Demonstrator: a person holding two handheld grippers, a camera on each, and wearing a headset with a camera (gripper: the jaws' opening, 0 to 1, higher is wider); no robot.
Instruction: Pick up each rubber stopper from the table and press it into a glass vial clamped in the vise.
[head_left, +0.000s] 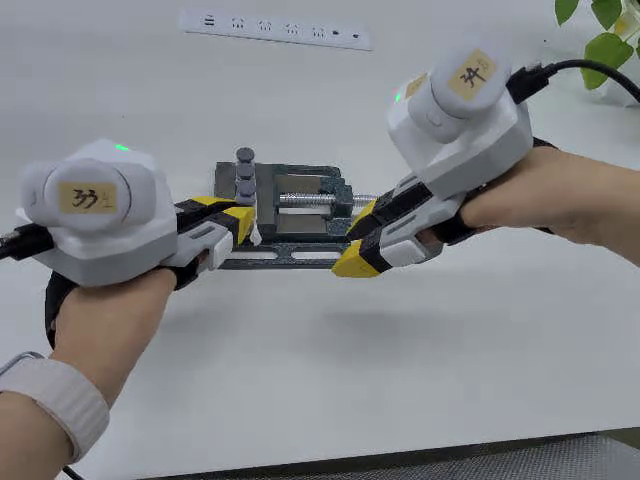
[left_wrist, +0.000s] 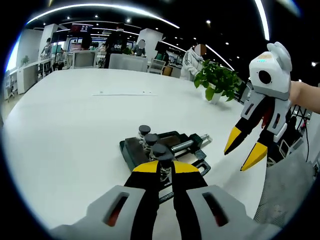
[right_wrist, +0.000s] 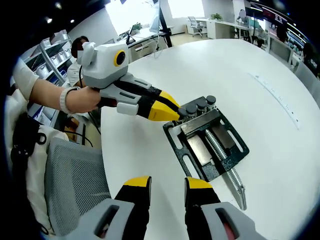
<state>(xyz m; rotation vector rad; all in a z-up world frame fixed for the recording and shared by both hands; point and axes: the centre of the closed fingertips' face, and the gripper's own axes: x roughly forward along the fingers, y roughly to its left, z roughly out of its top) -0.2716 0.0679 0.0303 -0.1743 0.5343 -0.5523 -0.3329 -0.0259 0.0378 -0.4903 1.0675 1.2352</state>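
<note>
Left tongs (left_wrist: 165, 164) sit pressed together at a round dark grey rubber stopper (left_wrist: 160, 149), frame centre; right tongs (right_wrist: 167, 181) are spread. Stoppers look light, soft and grippy, so pinch their sides gently.

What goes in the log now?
left gripper: shut, tip at end stopper | right gripper: open, near vise | stopper row: standing in vise

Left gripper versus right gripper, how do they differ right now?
The left gripper has its jaws almost together; the right gripper has its jaws apart. The left gripper's tips sit at the end of the row of stoppered vials in the vise; the right gripper hangs clear of the vise, holding nothing. Both have black jaws with yellow tips and white bodies.
</note>
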